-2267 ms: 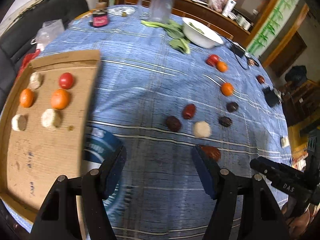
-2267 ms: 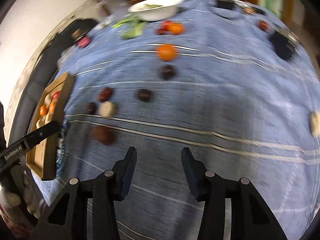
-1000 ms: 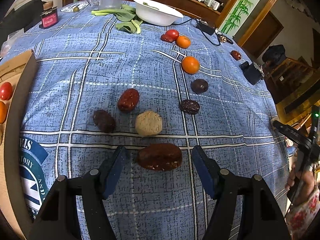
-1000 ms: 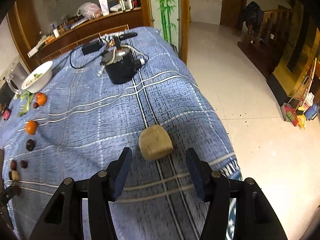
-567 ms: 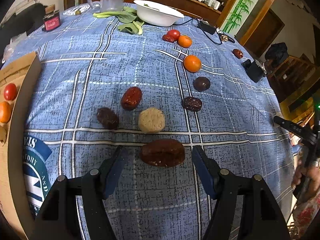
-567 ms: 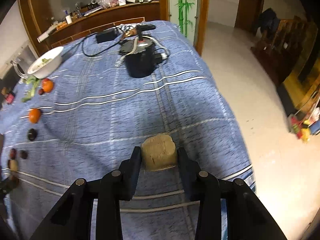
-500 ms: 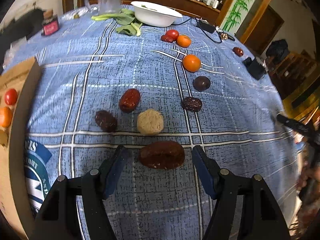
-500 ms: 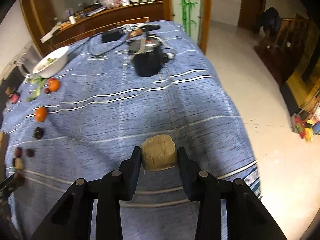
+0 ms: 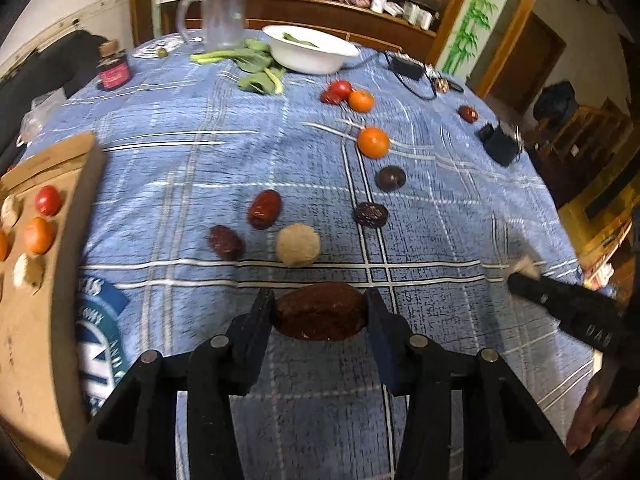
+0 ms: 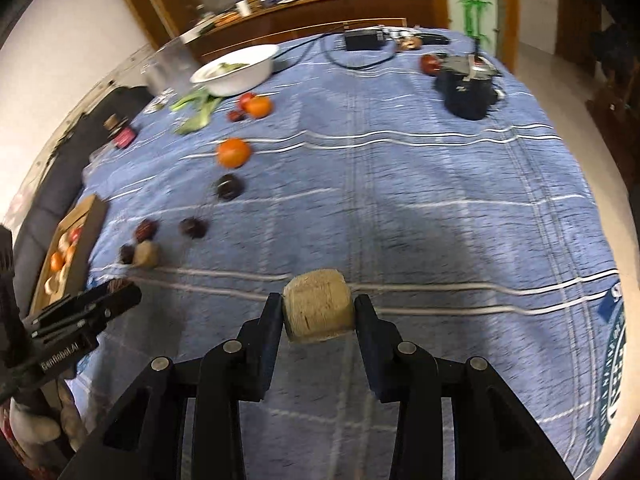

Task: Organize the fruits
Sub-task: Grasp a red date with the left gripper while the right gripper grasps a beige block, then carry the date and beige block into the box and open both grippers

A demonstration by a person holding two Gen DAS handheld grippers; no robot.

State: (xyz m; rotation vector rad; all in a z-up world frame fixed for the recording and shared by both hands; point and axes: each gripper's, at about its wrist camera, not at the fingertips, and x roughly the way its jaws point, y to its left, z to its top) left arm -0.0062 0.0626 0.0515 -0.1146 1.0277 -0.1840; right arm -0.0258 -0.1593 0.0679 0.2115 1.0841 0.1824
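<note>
In the left wrist view my left gripper (image 9: 319, 313) is closing its jaws on a large dark brown date (image 9: 320, 316), and both pads touch its ends. In the right wrist view my right gripper (image 10: 318, 316) is shut on a tan, blocky fruit (image 10: 318, 306) held just above the blue cloth. Loose on the cloth lie a tan ball (image 9: 298, 245), a red date (image 9: 264, 209), dark dates (image 9: 226, 242) and oranges (image 9: 373, 142). The cardboard tray (image 9: 36, 320) at the left holds a tomato (image 9: 47, 199), an orange and tan pieces.
At the back stand a white bowl (image 9: 310, 54), a glass mug (image 9: 222, 20), leafy greens (image 9: 256, 76) and a pink jar (image 9: 114, 72). A black device (image 9: 500, 144) and a cabled adapter (image 9: 406, 68) sit at the right. The table's edge drops off at the right.
The left jaws have closed in onto the dark brown date. The right gripper, holding the tan fruit, has swung left from the table's edge toward the other fruit.
</note>
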